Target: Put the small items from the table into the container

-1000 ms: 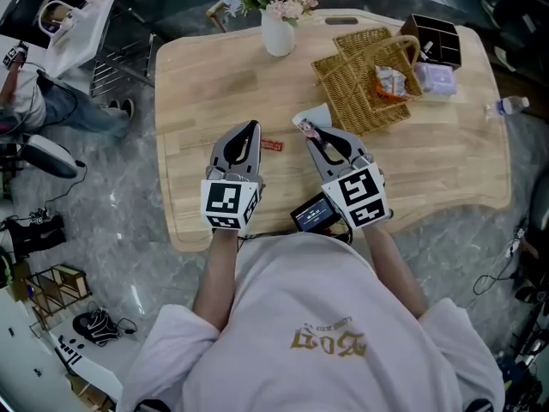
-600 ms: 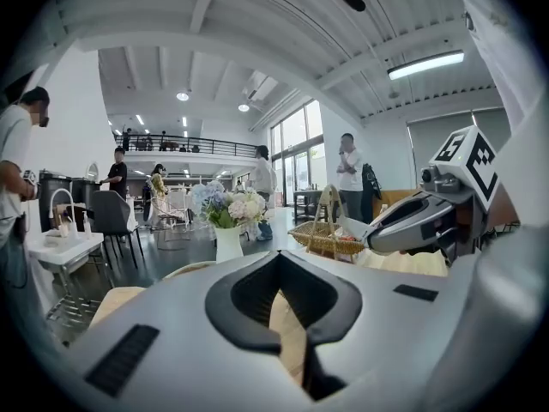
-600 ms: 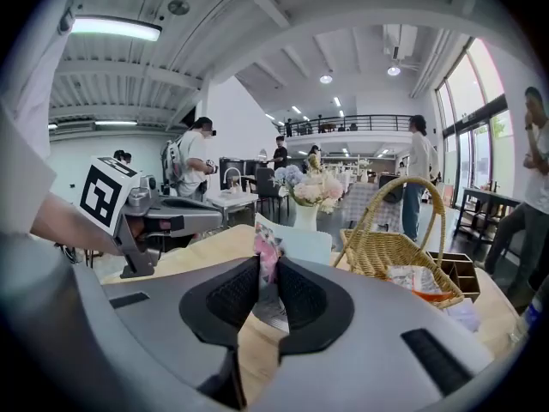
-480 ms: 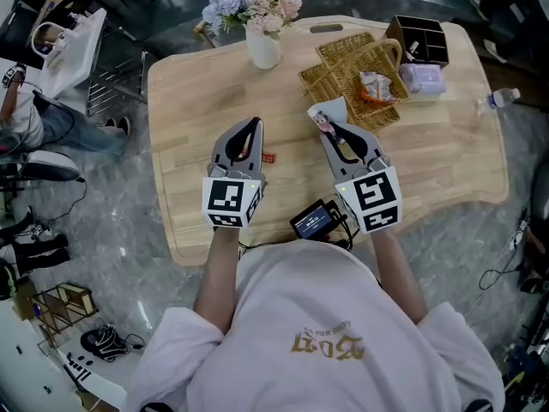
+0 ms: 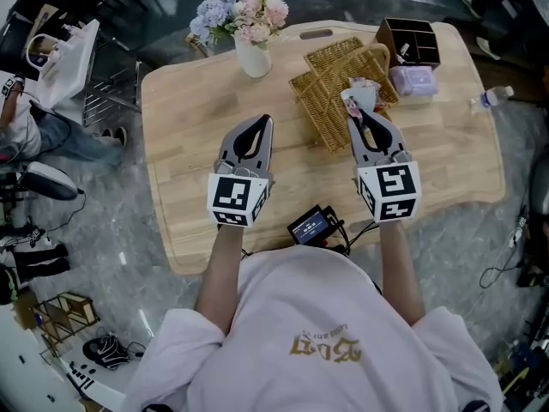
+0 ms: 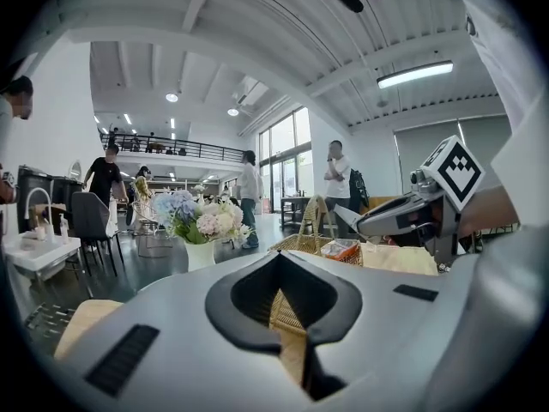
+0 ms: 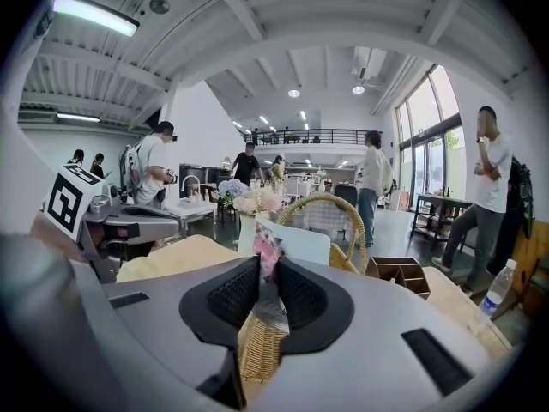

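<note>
My right gripper (image 5: 355,115) is clamped on a small white packet with pink print (image 5: 354,99), over the woven wicker basket (image 5: 319,110) near the wooden table's (image 5: 184,153) far edge. My left gripper (image 5: 261,122) is closed on nothing, mid-table.

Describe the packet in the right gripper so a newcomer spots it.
On the light wooden table, find the woven wicker basket near the far edge. Beside it, the right gripper pinches a small white packet with pink print, the only item either gripper holds.
</note>
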`<state>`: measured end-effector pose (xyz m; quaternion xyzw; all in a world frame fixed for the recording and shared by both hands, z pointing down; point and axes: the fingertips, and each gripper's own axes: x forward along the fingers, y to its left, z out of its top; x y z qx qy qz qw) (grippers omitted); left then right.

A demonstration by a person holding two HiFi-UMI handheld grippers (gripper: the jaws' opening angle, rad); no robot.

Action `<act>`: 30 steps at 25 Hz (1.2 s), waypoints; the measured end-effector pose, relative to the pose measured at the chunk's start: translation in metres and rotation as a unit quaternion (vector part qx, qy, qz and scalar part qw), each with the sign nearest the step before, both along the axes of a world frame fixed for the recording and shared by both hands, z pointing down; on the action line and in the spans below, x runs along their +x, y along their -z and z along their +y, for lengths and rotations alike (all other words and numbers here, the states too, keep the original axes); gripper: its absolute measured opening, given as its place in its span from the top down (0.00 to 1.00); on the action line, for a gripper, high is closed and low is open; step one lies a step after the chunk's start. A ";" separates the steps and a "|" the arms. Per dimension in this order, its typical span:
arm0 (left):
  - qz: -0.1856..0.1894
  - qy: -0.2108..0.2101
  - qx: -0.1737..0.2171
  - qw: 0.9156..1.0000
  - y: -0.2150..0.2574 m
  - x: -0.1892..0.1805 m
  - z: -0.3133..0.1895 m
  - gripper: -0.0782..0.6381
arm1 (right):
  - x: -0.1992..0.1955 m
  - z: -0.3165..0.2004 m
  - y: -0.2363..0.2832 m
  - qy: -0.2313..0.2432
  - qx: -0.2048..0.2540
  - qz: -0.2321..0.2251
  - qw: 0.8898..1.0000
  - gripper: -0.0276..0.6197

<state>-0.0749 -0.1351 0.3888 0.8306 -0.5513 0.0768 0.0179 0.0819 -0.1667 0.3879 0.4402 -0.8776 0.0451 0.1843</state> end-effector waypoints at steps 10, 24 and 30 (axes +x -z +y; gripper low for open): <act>-0.006 -0.013 0.004 1.000 -0.002 0.013 -0.006 0.89 | 0.013 -0.036 -0.022 -0.029 -0.014 0.028 0.999 0.84; -0.004 -0.008 -0.008 1.000 -0.008 0.007 -0.003 0.89 | 0.012 -0.051 -0.035 -0.049 -0.015 0.046 0.998 0.66; -0.001 -0.007 -0.006 1.000 -0.006 0.005 -0.001 0.89 | 0.012 -0.049 -0.018 -0.055 0.012 0.032 0.998 0.66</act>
